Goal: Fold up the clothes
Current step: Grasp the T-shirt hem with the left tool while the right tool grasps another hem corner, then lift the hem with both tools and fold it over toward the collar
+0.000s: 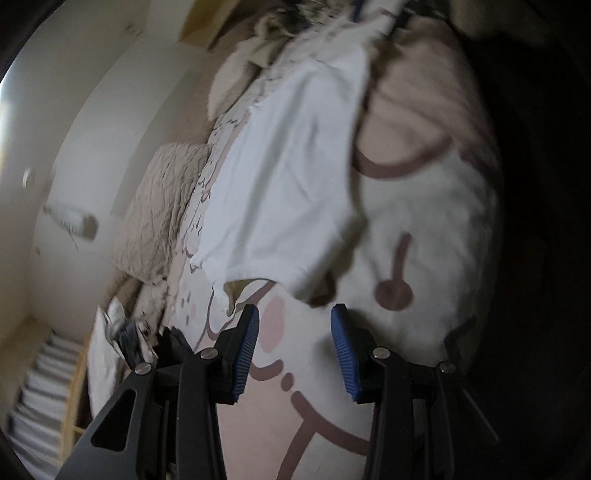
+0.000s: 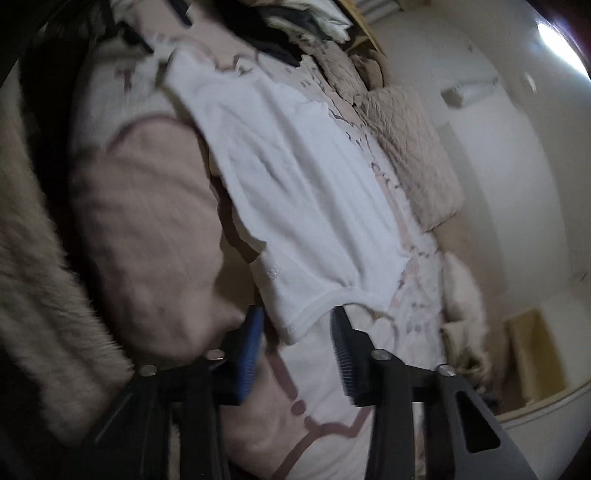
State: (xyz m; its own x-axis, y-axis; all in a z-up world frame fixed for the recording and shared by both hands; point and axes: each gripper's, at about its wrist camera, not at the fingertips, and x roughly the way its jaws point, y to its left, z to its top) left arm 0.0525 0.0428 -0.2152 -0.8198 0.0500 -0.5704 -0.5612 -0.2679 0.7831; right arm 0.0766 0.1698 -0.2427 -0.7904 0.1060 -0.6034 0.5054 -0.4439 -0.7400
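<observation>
A white garment (image 1: 288, 177) lies spread on a pink and white patterned bedcover (image 1: 424, 229). In the left wrist view its near edge sits just beyond my left gripper (image 1: 293, 325), which is open and empty above the cover. In the right wrist view the same white garment (image 2: 295, 184) stretches away from me, and its hemmed corner (image 2: 306, 317) lies between the tips of my right gripper (image 2: 297, 321). The right jaws stand open and apart from the cloth.
A beige quilted pillow (image 1: 162, 206) lies beside the garment, also in the right wrist view (image 2: 410, 147). A heap of mixed clothes (image 2: 295, 26) sits at the far end. A fluffy beige blanket (image 2: 33, 236) is at the left. A white wall (image 2: 517, 184) borders the bed.
</observation>
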